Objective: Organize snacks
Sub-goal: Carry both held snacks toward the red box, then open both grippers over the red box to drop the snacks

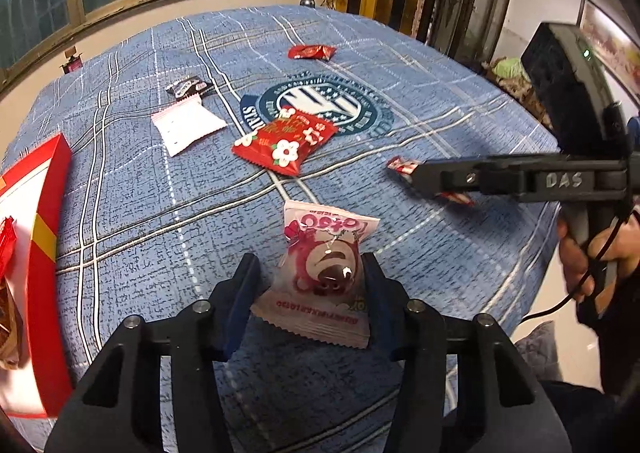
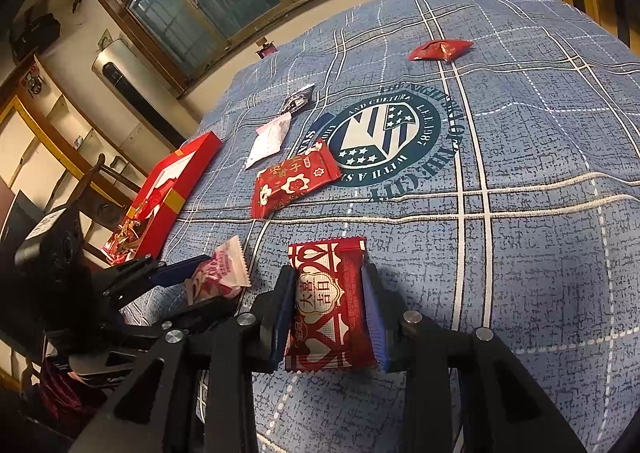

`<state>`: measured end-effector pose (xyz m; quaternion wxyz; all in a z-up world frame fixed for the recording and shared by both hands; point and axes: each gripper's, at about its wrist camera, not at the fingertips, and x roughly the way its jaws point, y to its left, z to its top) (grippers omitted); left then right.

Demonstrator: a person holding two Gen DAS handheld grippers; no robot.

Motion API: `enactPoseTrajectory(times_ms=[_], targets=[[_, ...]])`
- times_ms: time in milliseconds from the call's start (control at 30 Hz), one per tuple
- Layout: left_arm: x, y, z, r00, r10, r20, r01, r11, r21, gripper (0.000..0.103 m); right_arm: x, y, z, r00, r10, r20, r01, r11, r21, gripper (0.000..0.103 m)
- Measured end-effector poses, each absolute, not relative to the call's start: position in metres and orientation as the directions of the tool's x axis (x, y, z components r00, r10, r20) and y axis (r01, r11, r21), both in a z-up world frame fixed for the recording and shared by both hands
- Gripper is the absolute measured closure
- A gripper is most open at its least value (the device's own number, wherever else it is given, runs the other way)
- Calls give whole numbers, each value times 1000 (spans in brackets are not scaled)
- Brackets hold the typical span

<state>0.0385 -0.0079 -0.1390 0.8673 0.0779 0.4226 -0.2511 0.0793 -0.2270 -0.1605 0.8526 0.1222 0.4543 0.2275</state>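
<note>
While 4 snacks lie ahead, the left gripper (image 1: 310, 285) pinches a pink pack (image 1: 326, 273) for the red box (image 1: 44, 249) beside it. The right gripper (image 2: 330, 313) clamps a red pack (image 2: 330, 305).

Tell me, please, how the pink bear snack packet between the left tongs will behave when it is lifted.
The pink packet looks puffed with air, so it is probably light and may squash. Its glossy film shines, so it could slip between the left tongs. The crimped flat ends will likely flop, while the round middle seems to hold its shape.
</note>
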Motion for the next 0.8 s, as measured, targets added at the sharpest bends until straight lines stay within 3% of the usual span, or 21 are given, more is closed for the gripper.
enactPoseTrajectory(times_ms=[400,800], targets=[[20,30,-96,623,-372,-688,448,891,-76,53,83,-184,-146,437,522,-732,-344,849,400,69],[24,165,-64,760,-121,-638,138,990,-22,53,131,-27,-93,331,681,-653,-565,697,441,69]])
